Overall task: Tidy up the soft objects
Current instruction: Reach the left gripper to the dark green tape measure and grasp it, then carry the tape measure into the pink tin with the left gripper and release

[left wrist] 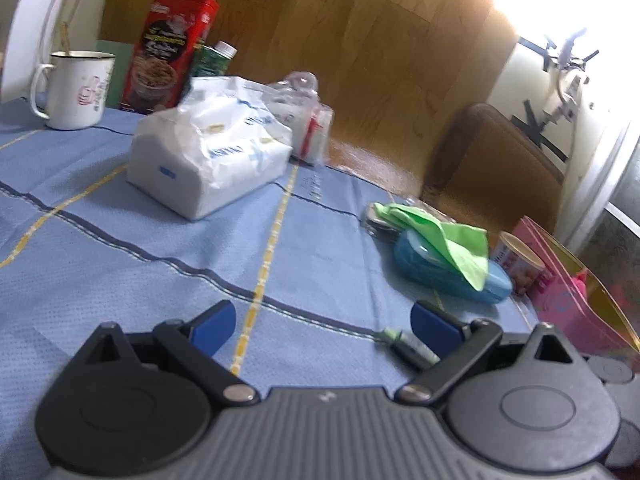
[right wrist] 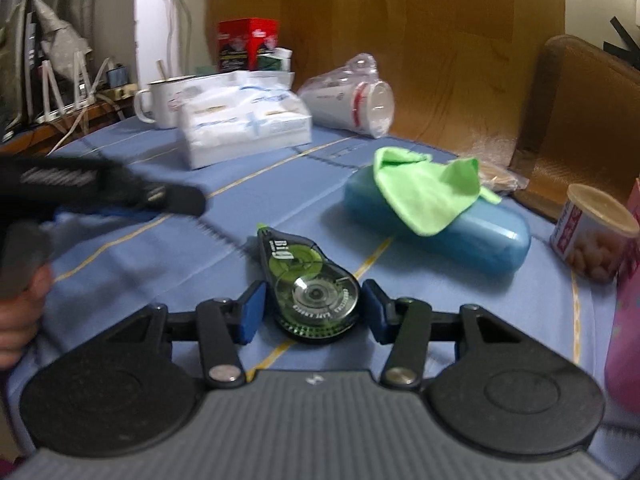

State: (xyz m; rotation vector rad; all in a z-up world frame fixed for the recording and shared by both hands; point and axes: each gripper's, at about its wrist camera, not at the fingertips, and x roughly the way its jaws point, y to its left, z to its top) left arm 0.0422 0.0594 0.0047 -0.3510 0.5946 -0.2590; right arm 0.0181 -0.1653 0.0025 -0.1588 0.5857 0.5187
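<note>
Left wrist view: the left hand-held gripper [left wrist: 322,326] is hovering spread wide over the blue desk [left wrist: 120,260], nothing between its pads. The green cloth [left wrist: 448,236] is lying draped on a blue case [left wrist: 440,276] at about 2 o'clock.

Right wrist view: the right hand-held gripper [right wrist: 313,312] is straddling a correction tape dispenser [right wrist: 316,288], pads right at its sides, can't tell if they're actually pinching. Green cloth's at 1 o'clock.
</note>
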